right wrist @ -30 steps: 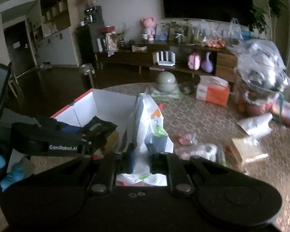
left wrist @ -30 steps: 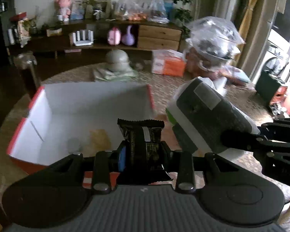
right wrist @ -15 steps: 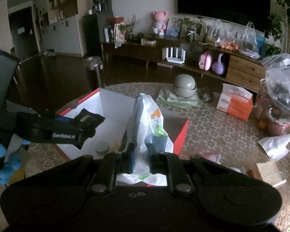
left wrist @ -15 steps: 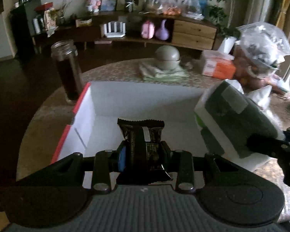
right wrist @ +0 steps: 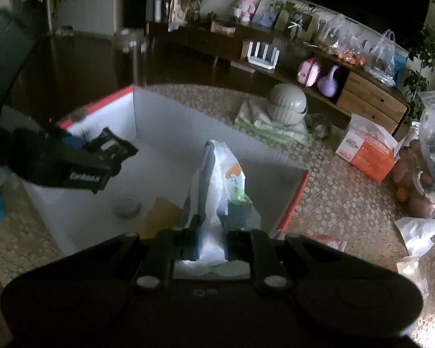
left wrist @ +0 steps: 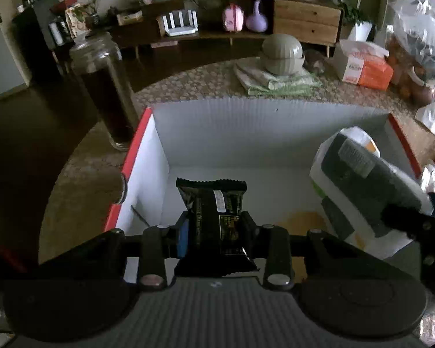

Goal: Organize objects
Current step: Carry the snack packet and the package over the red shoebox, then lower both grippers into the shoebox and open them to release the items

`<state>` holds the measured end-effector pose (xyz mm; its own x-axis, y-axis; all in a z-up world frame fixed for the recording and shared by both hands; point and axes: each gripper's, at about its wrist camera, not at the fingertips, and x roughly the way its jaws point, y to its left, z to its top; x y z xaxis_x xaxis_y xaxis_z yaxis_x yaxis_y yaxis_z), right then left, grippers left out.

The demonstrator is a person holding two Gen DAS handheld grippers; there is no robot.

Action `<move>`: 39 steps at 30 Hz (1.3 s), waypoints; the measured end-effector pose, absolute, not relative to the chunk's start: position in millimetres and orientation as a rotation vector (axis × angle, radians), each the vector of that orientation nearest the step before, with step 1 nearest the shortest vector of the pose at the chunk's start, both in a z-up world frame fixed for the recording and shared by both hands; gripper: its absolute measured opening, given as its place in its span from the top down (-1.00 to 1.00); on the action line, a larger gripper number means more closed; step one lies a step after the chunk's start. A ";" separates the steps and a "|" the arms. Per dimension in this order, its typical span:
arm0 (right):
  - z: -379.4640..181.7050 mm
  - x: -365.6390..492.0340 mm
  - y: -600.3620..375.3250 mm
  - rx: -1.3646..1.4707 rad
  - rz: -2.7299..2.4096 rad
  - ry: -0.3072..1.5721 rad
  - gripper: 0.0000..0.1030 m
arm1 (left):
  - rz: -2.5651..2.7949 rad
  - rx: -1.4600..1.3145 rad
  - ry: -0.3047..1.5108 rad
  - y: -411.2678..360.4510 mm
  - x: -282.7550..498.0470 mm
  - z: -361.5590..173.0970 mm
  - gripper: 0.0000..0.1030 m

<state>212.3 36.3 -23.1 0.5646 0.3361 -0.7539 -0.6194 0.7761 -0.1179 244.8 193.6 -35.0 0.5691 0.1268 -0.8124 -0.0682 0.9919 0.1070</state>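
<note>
Jaws around crinkly black wrapper [left wrist: 214,217]

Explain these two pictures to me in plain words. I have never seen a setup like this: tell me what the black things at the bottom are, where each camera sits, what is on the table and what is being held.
There is no robot here. A person holds a two-finger gripper in each hand, and each gripper carries a wide-angle camera looking along its fingers. The black shapes at the bottom are the grippers' own bodies.

In the left camera's picture, the left gripper is shut on a dark snack packet. In the right camera's picture, the right gripper is shut on a white printed bag.

Both hang over an open white box with red edges on a round patterned table. Also on the table are a tall dark jar, a grey lidded bowl on folded cloth, and an orange tissue box.
</note>
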 end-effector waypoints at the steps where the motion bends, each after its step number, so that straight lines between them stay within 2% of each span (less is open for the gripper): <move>1: -27.0 212.4 39.6 -0.408 0.573 0.793 0.73 | 0.113 0.069 0.969 193.7 248.3 -37.8 0.33; 19: -49.8 217.1 52.6 -0.433 0.566 0.868 0.57 | 0.090 0.060 1.193 199.1 280.0 -68.7 0.30; 21: -49.1 216.8 51.3 -0.425 0.569 0.875 0.54 | 0.095 0.051 1.183 200.0 278.5 -66.7 0.19; 22: -48.5 216.4 50.4 -0.422 0.571 0.877 0.53 | 0.103 0.051 1.182 200.5 277.1 -66.1 0.02; 25: -46.5 215.2 47.1 -0.413 0.579 0.875 0.47 | 0.117 0.049 1.162 200.9 274.3 -62.2 -0.21; 38: -22.5 204.4 24.8 -0.307 0.624 0.859 0.23 | 0.129 0.028 1.053 198.0 255.8 -35.1 -0.25; 39: -19.9 202.7 22.2 -0.297 0.627 0.858 0.15 | 0.128 0.026 1.042 197.2 252.1 -32.0 -0.24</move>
<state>202.7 22.2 -19.9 0.4903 0.3928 -0.7780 -0.6225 0.7826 0.0028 252.1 197.2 -32.0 0.4977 0.1181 -0.8593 -0.0932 0.9922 0.0824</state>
